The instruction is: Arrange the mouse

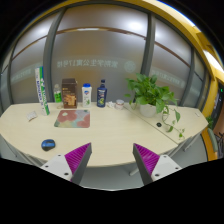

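Observation:
A small dark rounded object with a blue top, which looks like the mouse, lies near the table's front edge, left of my left finger. A patterned reddish mouse mat lies flat farther back on the cream table. My gripper is open and empty, held above the table's front edge. Its magenta pads stand wide apart. Nothing is between the fingers.
At the back of the table stand a tall green box, a white bottle, a dark bottle and small items. A leafy potted plant stands at the back right. A small white object lies left of the mat.

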Demonstrator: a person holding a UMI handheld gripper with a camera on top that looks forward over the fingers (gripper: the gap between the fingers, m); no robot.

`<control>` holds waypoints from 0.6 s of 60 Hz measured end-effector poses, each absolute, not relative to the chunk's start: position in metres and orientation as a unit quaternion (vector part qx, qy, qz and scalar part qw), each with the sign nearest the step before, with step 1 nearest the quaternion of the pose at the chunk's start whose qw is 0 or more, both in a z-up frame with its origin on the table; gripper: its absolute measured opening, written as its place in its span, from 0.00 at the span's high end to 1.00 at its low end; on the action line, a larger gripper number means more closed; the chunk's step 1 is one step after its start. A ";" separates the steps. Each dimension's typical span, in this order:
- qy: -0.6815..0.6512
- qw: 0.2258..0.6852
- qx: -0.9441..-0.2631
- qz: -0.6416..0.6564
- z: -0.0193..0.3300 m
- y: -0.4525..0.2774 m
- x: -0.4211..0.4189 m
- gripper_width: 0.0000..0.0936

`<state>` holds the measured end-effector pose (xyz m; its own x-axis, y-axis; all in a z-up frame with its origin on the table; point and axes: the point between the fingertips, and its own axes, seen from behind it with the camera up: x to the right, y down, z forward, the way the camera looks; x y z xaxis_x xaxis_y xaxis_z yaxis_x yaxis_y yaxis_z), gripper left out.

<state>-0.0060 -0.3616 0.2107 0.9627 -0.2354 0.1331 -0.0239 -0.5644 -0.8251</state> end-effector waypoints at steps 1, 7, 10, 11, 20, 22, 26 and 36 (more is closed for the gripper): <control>0.075 0.461 -0.877 -0.116 0.211 -0.362 -0.006 0.09; 0.081 0.457 -0.878 -0.120 0.207 -0.373 -0.008 0.09; 0.085 0.451 -0.880 -0.123 0.199 -0.377 -0.010 0.09; 0.086 0.449 -0.881 -0.124 0.197 -0.380 -0.011 0.09; 0.095 0.425 -0.891 -0.129 0.162 -0.404 -0.034 0.08; 0.095 0.420 -0.894 -0.127 0.152 -0.408 -0.045 0.08; 0.091 0.411 -0.899 -0.117 0.133 -0.412 -0.076 0.08; 0.055 0.407 -0.908 -0.079 0.090 -0.393 -0.183 0.09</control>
<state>-0.1825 -0.3929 0.0897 0.9815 -0.1643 0.0983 -0.0361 -0.6630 -0.7478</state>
